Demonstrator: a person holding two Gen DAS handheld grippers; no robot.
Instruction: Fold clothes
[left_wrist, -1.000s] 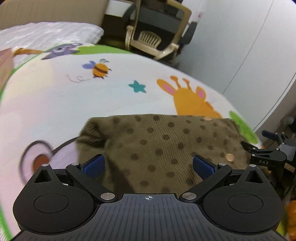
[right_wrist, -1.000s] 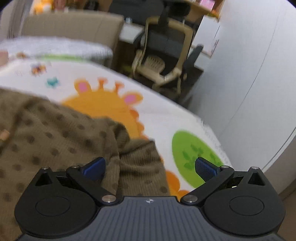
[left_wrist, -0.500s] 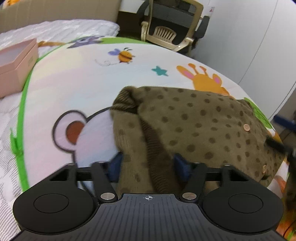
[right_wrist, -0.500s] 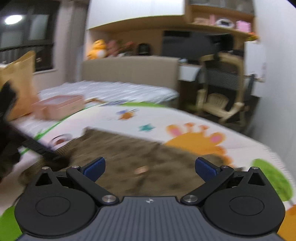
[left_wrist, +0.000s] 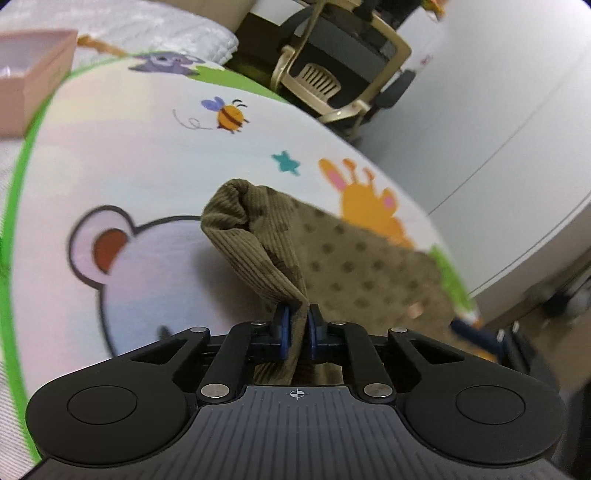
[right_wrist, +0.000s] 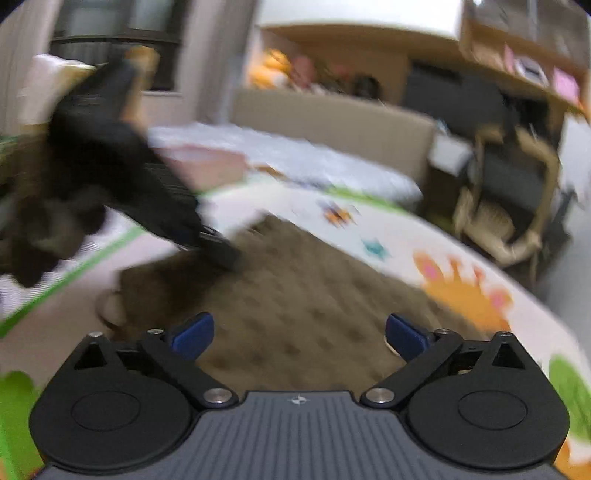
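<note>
An olive-brown dotted corduroy garment lies on a cartoon play mat. My left gripper is shut on a sleeve or edge of the garment and holds it lifted off the mat. My right gripper is open and empty above the garment, which is blurred in the right wrist view. The left gripper shows there as a dark blurred shape at the garment's far left edge.
A pink box sits at the mat's far left. A white quilted bed and a beige chair stand behind. A white cabinet wall runs along the right.
My left gripper closed on the garment's edge and lifted it. My right gripper swung away from the right corner and now looks across the garment towards the left gripper, still open.
</note>
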